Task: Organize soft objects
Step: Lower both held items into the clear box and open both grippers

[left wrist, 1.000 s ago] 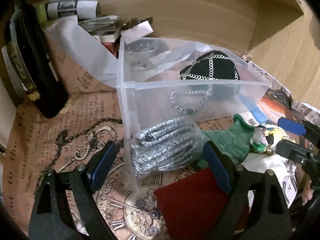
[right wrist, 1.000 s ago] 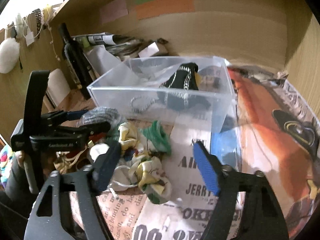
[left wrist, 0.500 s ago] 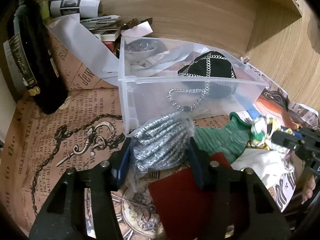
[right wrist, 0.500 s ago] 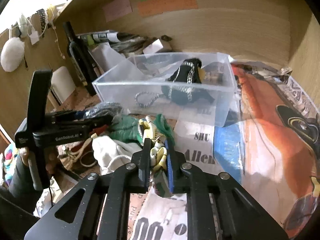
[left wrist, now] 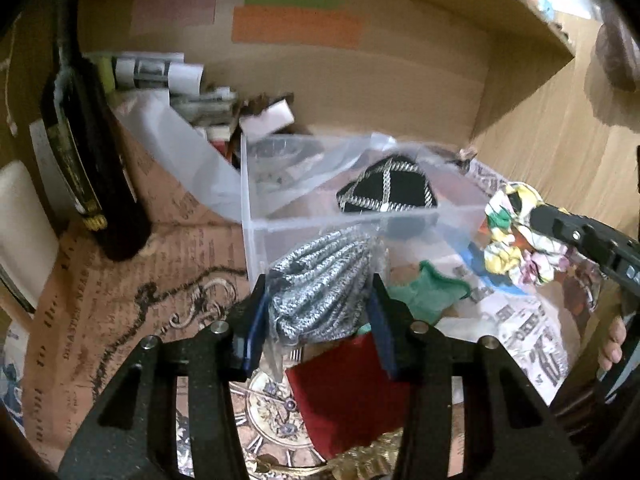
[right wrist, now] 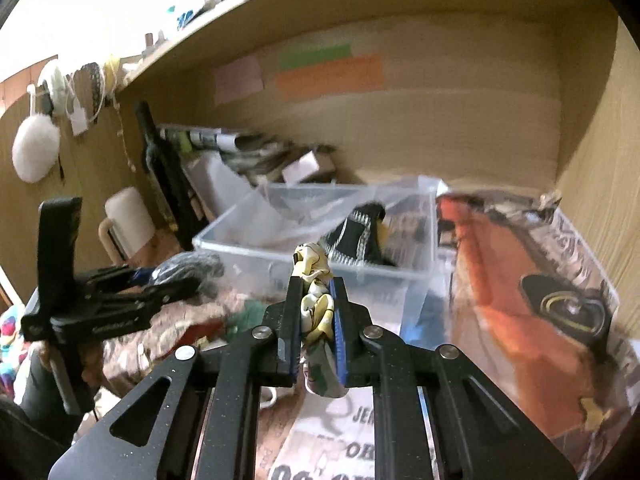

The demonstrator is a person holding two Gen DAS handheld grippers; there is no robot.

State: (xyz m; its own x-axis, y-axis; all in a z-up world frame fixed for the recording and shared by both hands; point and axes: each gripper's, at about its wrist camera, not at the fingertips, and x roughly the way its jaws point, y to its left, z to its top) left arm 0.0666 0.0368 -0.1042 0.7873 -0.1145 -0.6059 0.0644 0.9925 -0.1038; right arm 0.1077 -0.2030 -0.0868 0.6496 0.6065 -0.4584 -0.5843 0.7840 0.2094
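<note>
the left gripper (left wrist: 318, 312) has its jaws closed on a silver knitted bundle (left wrist: 320, 288) wrapped in clear plastic, held just in front of the near wall of a clear plastic bin (left wrist: 256, 240). in the right wrist view the same bundle shows as a dark grey lump (right wrist: 188, 272) at the tip of the left gripper (right wrist: 176, 288), just left of the bin's near corner (right wrist: 208, 240).

the right gripper (right wrist: 316, 312) has its jaws narrow and clamped on a yellow and white patterned cloth (right wrist: 314, 280), which sticks up between the blue pads (right wrist: 339, 332) and hangs below them. from the left wrist view that cloth (left wrist: 508, 240) hangs bunched at the right gripper's tip (left wrist: 536, 220), lifted off the tabletop, beside the bin's right end.

inside the bin lies a black item with silver chain trim (left wrist: 386, 192). a green cloth (left wrist: 428, 292) and a dark red cloth (left wrist: 344, 392) lie on the newspaper-covered tabletop (left wrist: 120, 300) in front of the bin. a dark bottle (left wrist: 88, 152) stands at the left, well apart from the bin.
</note>
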